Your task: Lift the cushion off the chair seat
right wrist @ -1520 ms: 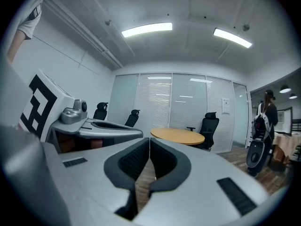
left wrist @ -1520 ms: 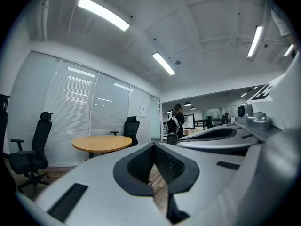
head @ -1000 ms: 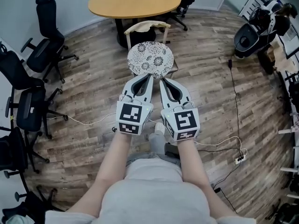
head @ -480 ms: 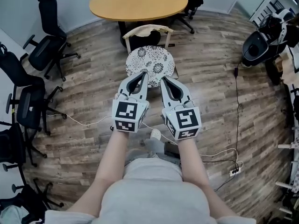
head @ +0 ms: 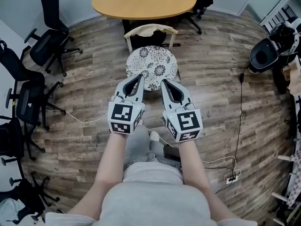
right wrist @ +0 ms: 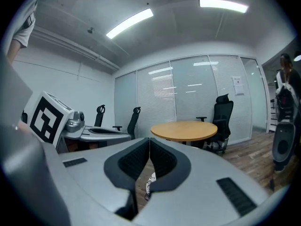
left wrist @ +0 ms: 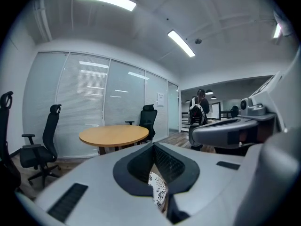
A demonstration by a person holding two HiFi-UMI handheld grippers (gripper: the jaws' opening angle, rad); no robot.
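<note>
Two tools, the left hand-held gripper and right hand-held gripper, both pressed together and empty, point toward the floral cushion lying on its chair.

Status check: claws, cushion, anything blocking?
Left claw and right claw shut, empty, near cushion front edge. Cushion flat on chair seat, not lifted. Nothing blocking.

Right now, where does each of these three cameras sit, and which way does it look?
Head view: on the person's head, looking steeply down at the cushion on the chair; shows forearms, left gripper, right gripper.
Left gripper view: on the left gripper, facing along its closed jaws toward the round table; right gripper alongside.
Right gripper view: mirrored, left gripper alongside.
Shared: both see table and cushion sliver.
</note>
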